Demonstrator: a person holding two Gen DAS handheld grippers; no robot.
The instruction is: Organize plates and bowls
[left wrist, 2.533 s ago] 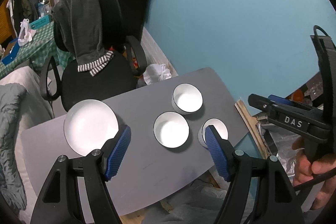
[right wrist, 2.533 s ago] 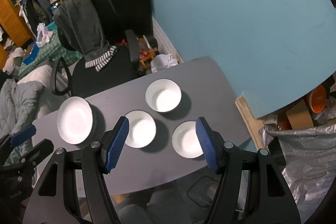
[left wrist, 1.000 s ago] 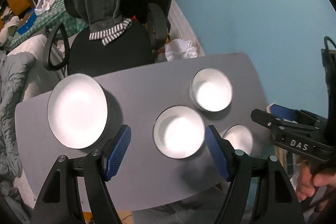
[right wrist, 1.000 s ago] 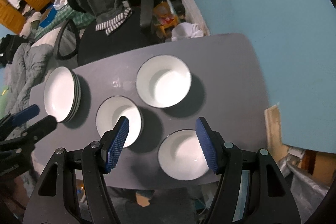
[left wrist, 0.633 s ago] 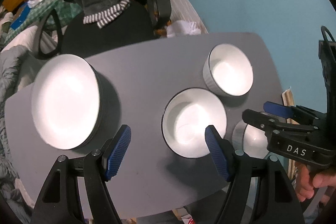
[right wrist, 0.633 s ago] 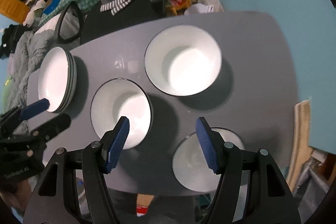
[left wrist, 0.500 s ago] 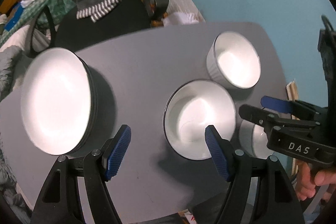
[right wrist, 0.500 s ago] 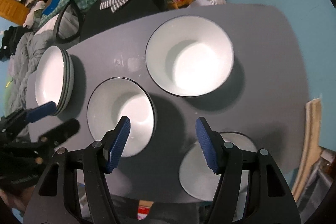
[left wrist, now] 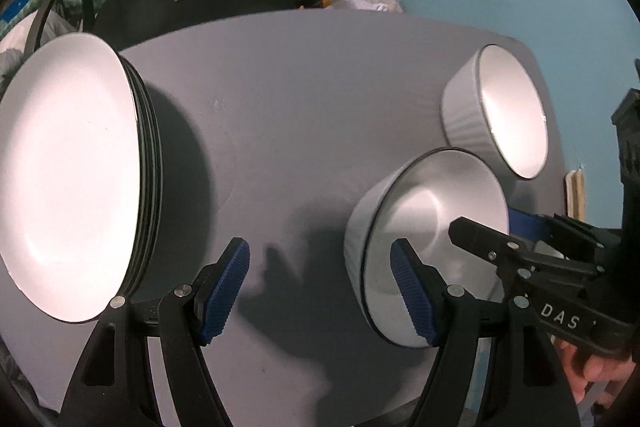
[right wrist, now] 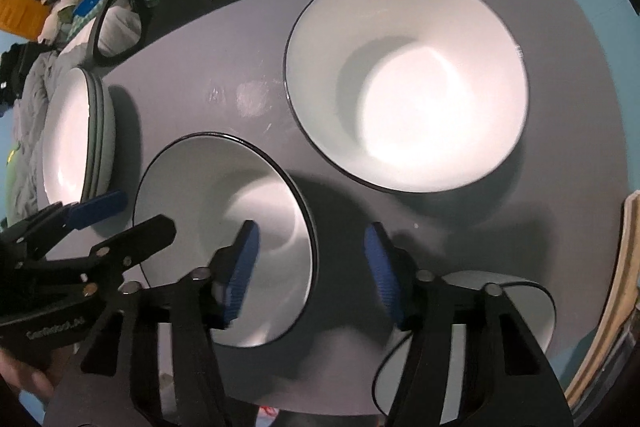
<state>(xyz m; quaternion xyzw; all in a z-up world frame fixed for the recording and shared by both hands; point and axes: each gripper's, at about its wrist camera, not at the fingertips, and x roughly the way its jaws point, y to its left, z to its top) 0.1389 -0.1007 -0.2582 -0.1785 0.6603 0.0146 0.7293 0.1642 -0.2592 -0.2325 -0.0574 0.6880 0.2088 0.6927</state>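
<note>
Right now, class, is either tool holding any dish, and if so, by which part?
Nothing is held yet. The left tool and the right tool each straddle the middle bowl's rim, pads not touching; the right tool's jaws are closing.

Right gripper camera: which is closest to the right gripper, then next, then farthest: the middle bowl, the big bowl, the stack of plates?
From the right gripper:
1. Middle bowl, its rim between the closing fingers.
2. Big bowl, beyond, up right.
3. Stack of plates, far left.
</note>
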